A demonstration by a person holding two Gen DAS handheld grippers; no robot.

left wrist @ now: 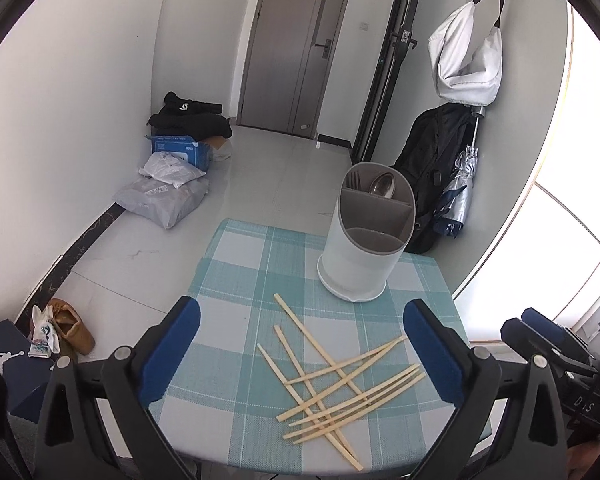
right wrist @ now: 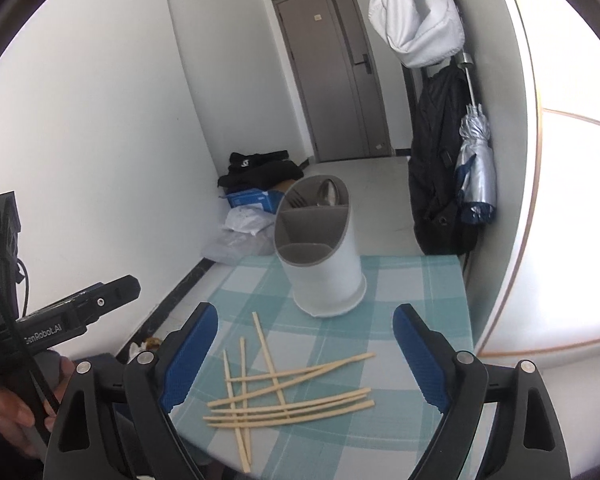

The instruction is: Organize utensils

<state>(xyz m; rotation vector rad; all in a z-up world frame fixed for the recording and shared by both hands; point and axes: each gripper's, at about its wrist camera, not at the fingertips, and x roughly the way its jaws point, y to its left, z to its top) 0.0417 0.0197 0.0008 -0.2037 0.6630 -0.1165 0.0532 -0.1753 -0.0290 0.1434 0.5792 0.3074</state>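
Several bamboo chopsticks point(left wrist: 340, 384) lie crossed in a loose pile on a small table with a teal checked cloth point(left wrist: 236, 276). Behind them stands a white utensil holder point(left wrist: 360, 256) with grey compartments; a spoon point(left wrist: 382, 186) and a fork sit in its far compartment. My left gripper point(left wrist: 300, 352) hangs open above the pile, nothing between its blue pads. In the right wrist view the same chopsticks point(right wrist: 288, 396) lie below my right gripper point(right wrist: 306, 356), which is also open and holds nothing. The holder point(right wrist: 320, 256) stands beyond it.
The table's far edge drops to a tiled floor. Parcels and a blue box point(left wrist: 176, 152) lie by the left wall, shoes point(left wrist: 70, 326) near the table. A black backpack point(right wrist: 436, 168) and a folded umbrella point(right wrist: 476, 172) hang at the right wall. A hand point(right wrist: 8, 412) grips the other tool.
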